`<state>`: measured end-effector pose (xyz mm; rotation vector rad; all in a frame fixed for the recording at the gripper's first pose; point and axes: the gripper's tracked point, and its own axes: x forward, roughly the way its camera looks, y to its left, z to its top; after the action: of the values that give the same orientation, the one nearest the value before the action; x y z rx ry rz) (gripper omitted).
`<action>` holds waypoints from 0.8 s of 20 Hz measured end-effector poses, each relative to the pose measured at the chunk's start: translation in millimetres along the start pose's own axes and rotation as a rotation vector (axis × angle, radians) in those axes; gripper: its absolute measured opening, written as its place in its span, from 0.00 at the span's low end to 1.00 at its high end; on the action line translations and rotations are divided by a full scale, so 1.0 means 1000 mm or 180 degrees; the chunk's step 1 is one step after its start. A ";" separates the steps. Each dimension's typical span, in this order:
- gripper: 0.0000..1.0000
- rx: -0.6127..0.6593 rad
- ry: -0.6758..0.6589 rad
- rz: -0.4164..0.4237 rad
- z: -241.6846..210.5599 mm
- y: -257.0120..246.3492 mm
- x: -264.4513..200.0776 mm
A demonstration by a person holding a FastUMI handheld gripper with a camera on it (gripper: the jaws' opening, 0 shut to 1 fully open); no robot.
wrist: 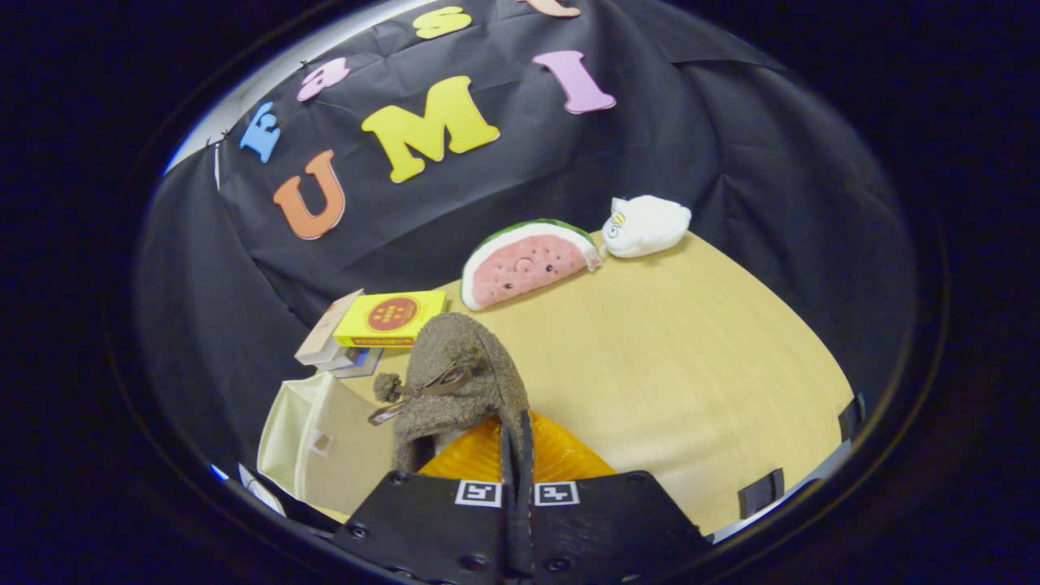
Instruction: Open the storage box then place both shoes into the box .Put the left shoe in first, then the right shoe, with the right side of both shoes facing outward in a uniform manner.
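Right under the camera, my gripper (517, 455) has its two fingers squeezed together on the thin edge of a fuzzy brown shoe (459, 382). Both fingers press on that edge, so I am holding the shoe up. It points away from me, toward 12 o'clock. A little bow with a pom-pom sits on its top, and its orange sole (561, 455) peeks out just behind my fingers.

At about 9 o'clock from the shoe is the storage box (313, 439), pale cream, close beside the shoe. I see a flap with a small square hole on it. I think the box is open, but I cannot see well inside, so I cannot tell if a shoe is in there already.

Farther off at 11 o'clock lies a yellow box (390, 318) on top of some small cartons (329, 341). At 12 o'clock rests a watermelon toy (528, 264), and at 1 o'clock a white plush toy (646, 226). They all sit on the tabletop (699, 374).

My guess is the opening part is done and I am in the middle of carrying a shoe to the box. I cannot say if this is the left shoe or the right one. What is left is to set it in the box the right way round.
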<state>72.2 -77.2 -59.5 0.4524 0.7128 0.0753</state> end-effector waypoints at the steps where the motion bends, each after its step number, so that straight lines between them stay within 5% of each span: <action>1: 0.00 -0.0034 -0.0039 0.0039 0.002 0.024 -0.004; 8: 0.00 0.0011 0.0108 0.0262 -0.026 0.170 -0.001; 16: 0.00 0.0178 0.0279 0.0144 -0.079 0.271 0.031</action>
<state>67.5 203.9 -15.9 0.5212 0.7922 0.1185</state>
